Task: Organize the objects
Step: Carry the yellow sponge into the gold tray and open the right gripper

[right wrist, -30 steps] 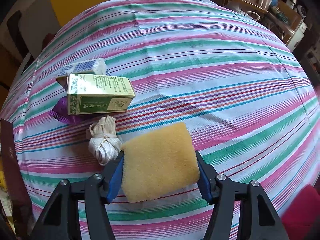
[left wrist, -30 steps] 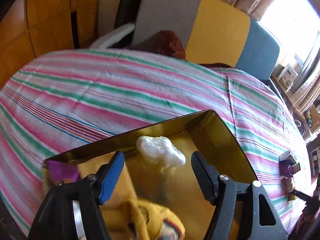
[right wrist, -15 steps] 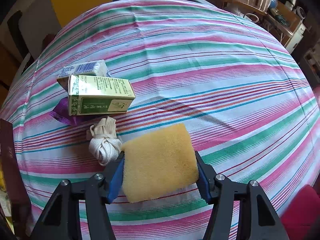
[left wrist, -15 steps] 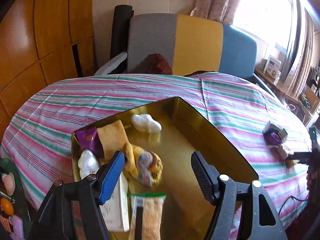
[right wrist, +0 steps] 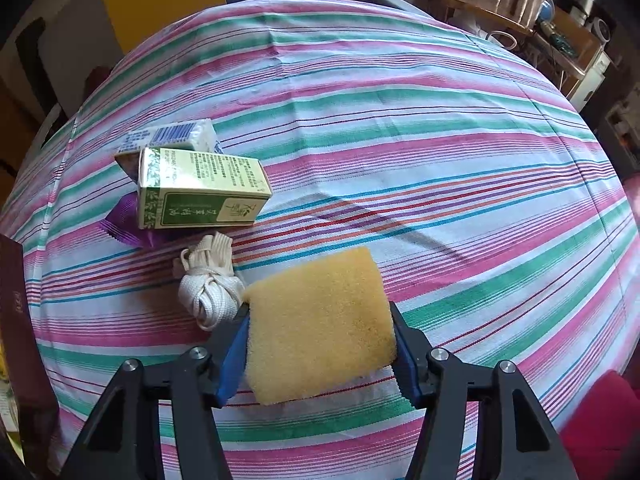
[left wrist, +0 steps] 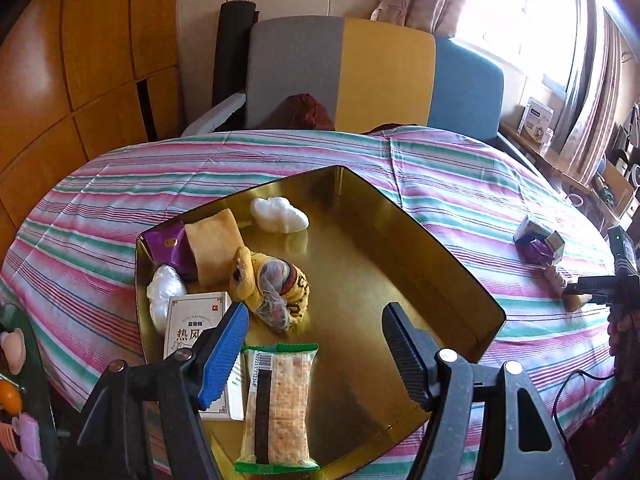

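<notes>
A gold tray (left wrist: 440,240) on the striped tablecloth holds a cracker packet (left wrist: 280,400), a white box (left wrist: 192,324), a yellow knit toy (left wrist: 280,284), a sponge (left wrist: 216,244), a purple packet (left wrist: 170,248) and two white foam clouds (left wrist: 280,216). My left gripper (left wrist: 316,316) hangs open over the tray's near end with nothing between its fingers. My right gripper (right wrist: 320,312) is shut on a yellow sponge (right wrist: 320,320) just above the cloth. Left of it lie a white strap bundle (right wrist: 208,284), a green box (right wrist: 200,196), a tissue pack (right wrist: 176,136) and a purple wrapper (right wrist: 124,228).
A grey, yellow and blue sofa (left wrist: 360,72) stands behind the round table. Wooden panels (left wrist: 80,60) line the left wall. The tray's dark outer wall (right wrist: 12,300) shows at the left edge of the right wrist view. Shelves with clutter (right wrist: 560,20) stand at the far right.
My left gripper has drawn back and up from the tray, so the whole tray and its contents now show. The right gripper stays still with the sponge.
</notes>
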A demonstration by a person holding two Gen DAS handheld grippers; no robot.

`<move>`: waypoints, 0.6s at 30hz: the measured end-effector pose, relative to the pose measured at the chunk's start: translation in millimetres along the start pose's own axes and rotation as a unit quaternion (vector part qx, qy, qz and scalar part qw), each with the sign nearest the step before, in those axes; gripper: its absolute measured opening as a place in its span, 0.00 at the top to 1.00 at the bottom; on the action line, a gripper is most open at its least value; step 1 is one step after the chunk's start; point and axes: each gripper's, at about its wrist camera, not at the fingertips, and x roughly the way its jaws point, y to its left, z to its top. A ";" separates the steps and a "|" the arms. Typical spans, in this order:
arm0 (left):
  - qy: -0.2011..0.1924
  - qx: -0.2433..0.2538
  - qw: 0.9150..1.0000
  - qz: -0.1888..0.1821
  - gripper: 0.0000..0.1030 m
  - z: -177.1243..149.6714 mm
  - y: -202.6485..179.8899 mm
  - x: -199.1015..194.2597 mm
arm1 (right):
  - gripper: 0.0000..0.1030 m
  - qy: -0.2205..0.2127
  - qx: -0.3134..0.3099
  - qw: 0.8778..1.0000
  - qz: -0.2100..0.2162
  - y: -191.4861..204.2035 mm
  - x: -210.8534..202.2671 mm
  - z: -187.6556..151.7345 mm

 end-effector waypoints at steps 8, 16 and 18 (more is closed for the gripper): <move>0.005 -0.011 1.000 -0.011 0.32 -1.7 6.4 -1.8 | 0.41 -0.028 0.027 0.999 0.003 -10.3 -2.0 10.5; -0.008 -0.056 0.998 -0.004 0.32 0.2 43.6 -12.8 | 0.41 -0.089 0.012 0.993 0.072 24.0 -46.2 18.4; -0.009 -0.067 0.998 0.001 0.32 -1.3 53.7 -14.6 | 0.41 -0.101 -0.022 0.990 0.092 57.8 -65.1 11.6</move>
